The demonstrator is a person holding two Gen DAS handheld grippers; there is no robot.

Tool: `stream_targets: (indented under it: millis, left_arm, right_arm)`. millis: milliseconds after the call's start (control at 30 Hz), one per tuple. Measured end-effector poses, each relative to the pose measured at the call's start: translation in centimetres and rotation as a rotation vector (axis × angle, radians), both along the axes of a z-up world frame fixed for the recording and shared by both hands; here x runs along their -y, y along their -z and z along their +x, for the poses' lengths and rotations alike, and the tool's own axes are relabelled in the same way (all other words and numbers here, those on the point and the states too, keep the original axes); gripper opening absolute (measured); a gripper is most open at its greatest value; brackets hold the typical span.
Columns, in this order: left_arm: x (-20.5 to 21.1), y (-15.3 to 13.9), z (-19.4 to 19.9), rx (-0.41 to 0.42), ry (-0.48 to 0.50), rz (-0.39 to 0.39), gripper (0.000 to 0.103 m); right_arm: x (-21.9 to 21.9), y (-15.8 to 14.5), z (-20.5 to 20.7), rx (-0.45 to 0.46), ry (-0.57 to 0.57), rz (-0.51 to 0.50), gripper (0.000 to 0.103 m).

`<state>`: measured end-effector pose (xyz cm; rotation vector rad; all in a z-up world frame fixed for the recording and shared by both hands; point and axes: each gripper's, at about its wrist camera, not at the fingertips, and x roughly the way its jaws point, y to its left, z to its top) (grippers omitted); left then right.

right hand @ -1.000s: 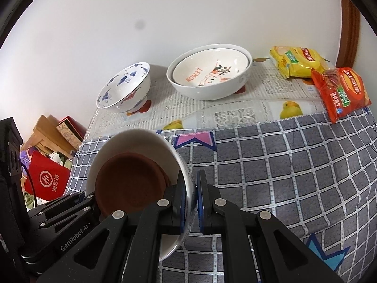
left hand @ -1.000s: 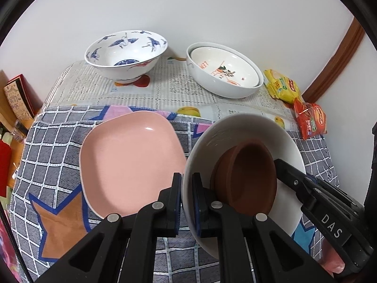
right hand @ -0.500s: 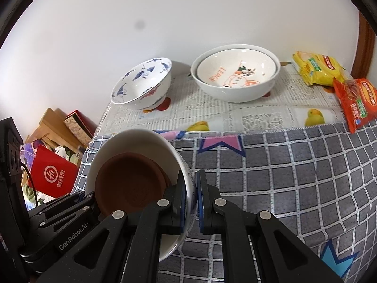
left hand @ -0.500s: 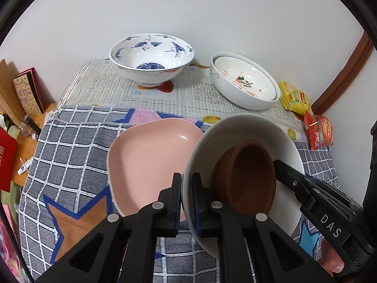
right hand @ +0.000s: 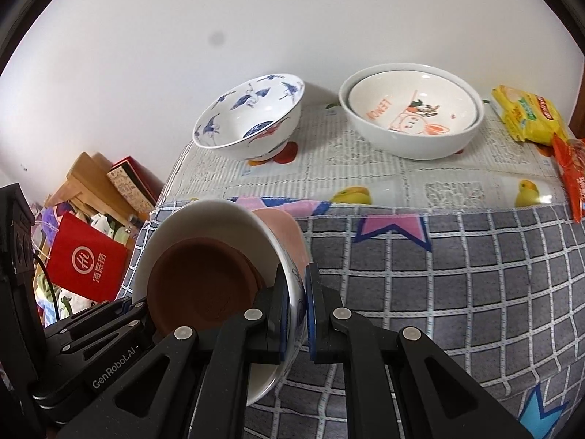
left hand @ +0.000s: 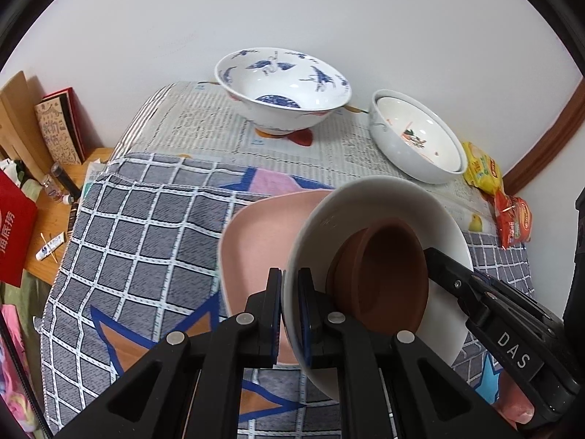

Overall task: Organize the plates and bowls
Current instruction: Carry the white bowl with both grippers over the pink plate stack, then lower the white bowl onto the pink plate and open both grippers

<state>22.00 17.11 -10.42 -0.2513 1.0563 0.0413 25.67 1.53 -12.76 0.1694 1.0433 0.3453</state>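
A white bowl point(left hand: 369, 205) hangs above the table with a small brown bowl point(left hand: 387, 274) lying inside it. My left gripper point(left hand: 289, 285) is shut on its left rim and my right gripper point(right hand: 297, 285) is shut on its right rim point(right hand: 289, 274). The brown bowl point(right hand: 201, 285) also shows in the right wrist view. A pink plate point(left hand: 252, 248) lies on the checked cloth, partly under the white bowl. At the back stand a blue-patterned bowl point(left hand: 281, 87) and a white cartoon bowl nested in a larger white bowl point(left hand: 416, 142).
Checked cloth point(left hand: 146, 226) covers the table front, newspaper point(left hand: 204, 124) the back. Yellow and red snack packets point(right hand: 526, 113) lie at the back right. Books, a red bag point(right hand: 87, 259) and clutter sit on a lower surface off the left edge. A wall stands behind.
Both grippers have carried the white bowl with the brown bowl to the left across the table; it now overlaps the pink plate's right part. The grips are unchanged.
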Motion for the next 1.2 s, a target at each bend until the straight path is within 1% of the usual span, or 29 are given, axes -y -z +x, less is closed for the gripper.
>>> stream_targets:
  millis: [267,567,800,1000,1200]
  left_arm:
    - [-1.8,1.7,0.8,-0.029,-0.025,-0.006,0.009]
    - [-2.4,4.7,1.9,-0.078,-0.038,-0.034,0.009]
    - [-2.3,5.0,2.6,-0.072,-0.031,-0.042,0.009]
    - [-2.7,5.2,2.8,-0.071,-0.034,-0.073,0.008]
    - [-2.8,5.2,2.8,-0.072,-0.029,-0.072,0.008]
  right_arm:
    - [-2.2,1.8,1.3,-0.030,-0.028,-0.012,0.009]
    - [-2.9,4.7,2.3,-0.080,-0.044,-0.041,0.009]
    - [-3.1,5.0,2.7,-0.065,-0.054,-0.070,0.008]
    - [-3.2,5.4,3.0,-0.074,-0.055,-0.062,0.009]
    - [-3.3,5.4,3.1,-0.074,-0.057,-0.067,0.009]
